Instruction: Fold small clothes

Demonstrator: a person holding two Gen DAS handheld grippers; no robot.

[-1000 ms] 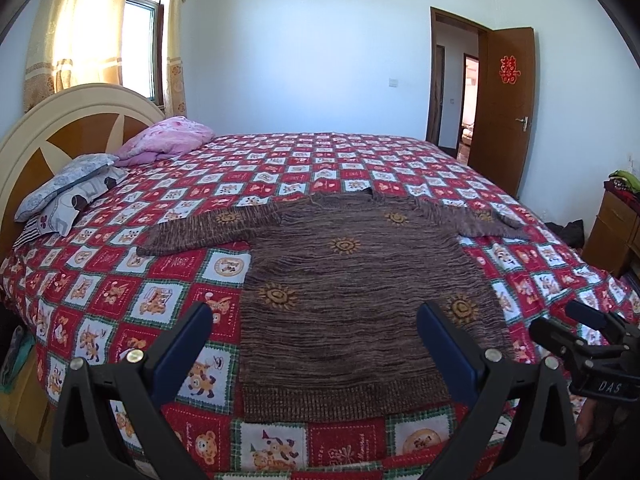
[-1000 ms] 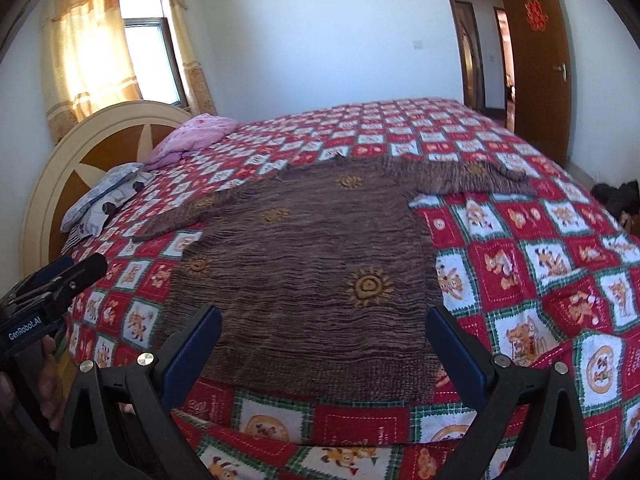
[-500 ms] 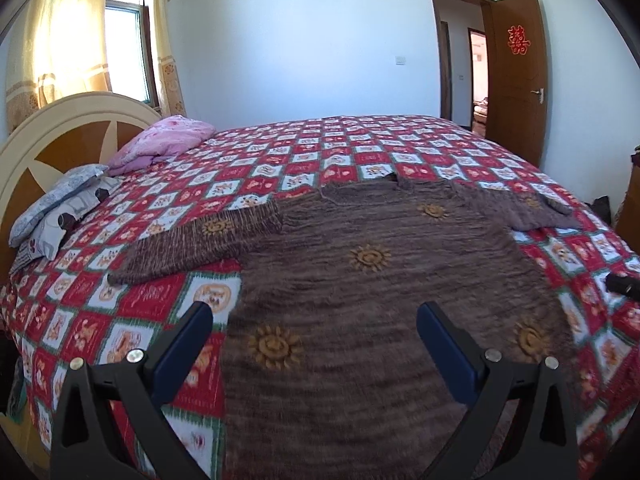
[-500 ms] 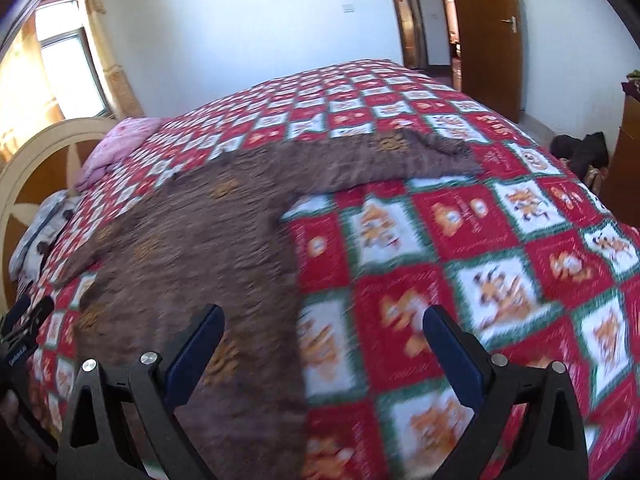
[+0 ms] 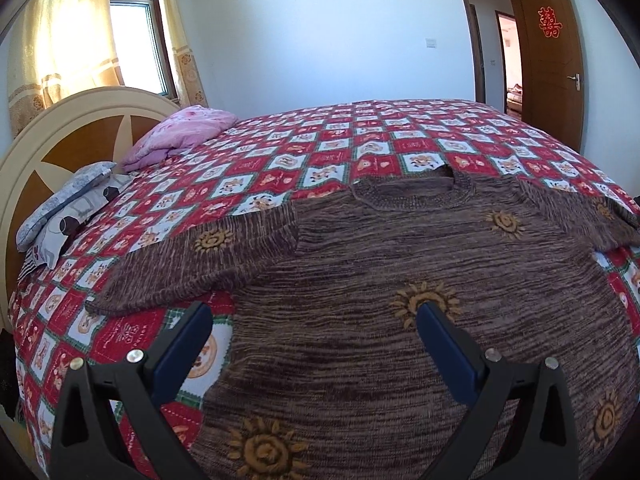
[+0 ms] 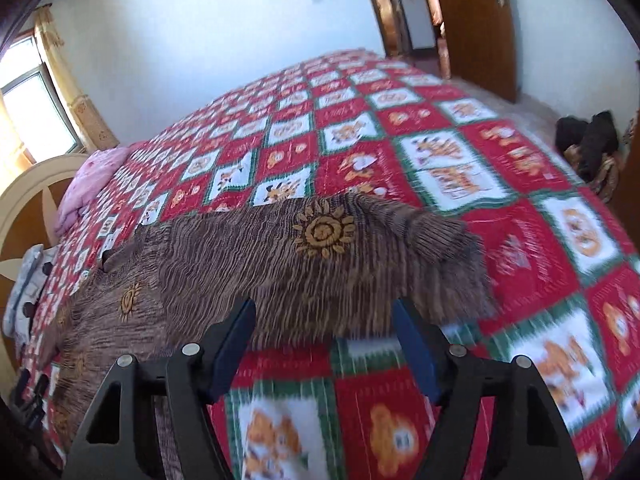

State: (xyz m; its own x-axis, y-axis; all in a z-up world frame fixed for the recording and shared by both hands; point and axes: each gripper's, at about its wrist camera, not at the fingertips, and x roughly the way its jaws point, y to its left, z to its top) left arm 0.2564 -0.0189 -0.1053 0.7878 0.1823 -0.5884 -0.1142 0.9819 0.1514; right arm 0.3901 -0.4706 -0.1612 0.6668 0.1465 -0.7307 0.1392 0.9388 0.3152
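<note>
A brown knitted sweater (image 5: 400, 264) with yellow sun motifs lies flat on the bed, front up, sleeves spread to both sides. My left gripper (image 5: 314, 314) hovers open over its body, near the left armpit, with nothing between the fingers. In the right wrist view, the sweater's right sleeve (image 6: 320, 252) lies across the quilt with its cuff (image 6: 440, 232) pointing right. My right gripper (image 6: 324, 312) is just above the sleeve's lower edge, its jaws closing, with the sleeve's edge between the blue pads but not pinched.
The bed carries a red, white and green cartoon-patterned quilt (image 5: 360, 148). A pink folded blanket (image 5: 180, 132) and grey pillows (image 5: 64, 208) lie by the headboard (image 5: 52, 144). A brown door (image 5: 548, 56) stands open at the right. Dark items (image 6: 588, 140) lie on the floor.
Both grippers have moved forward and lower over the sweater. The right one swung to the right sleeve and its jaws have narrowed. The left one stays wide open.
</note>
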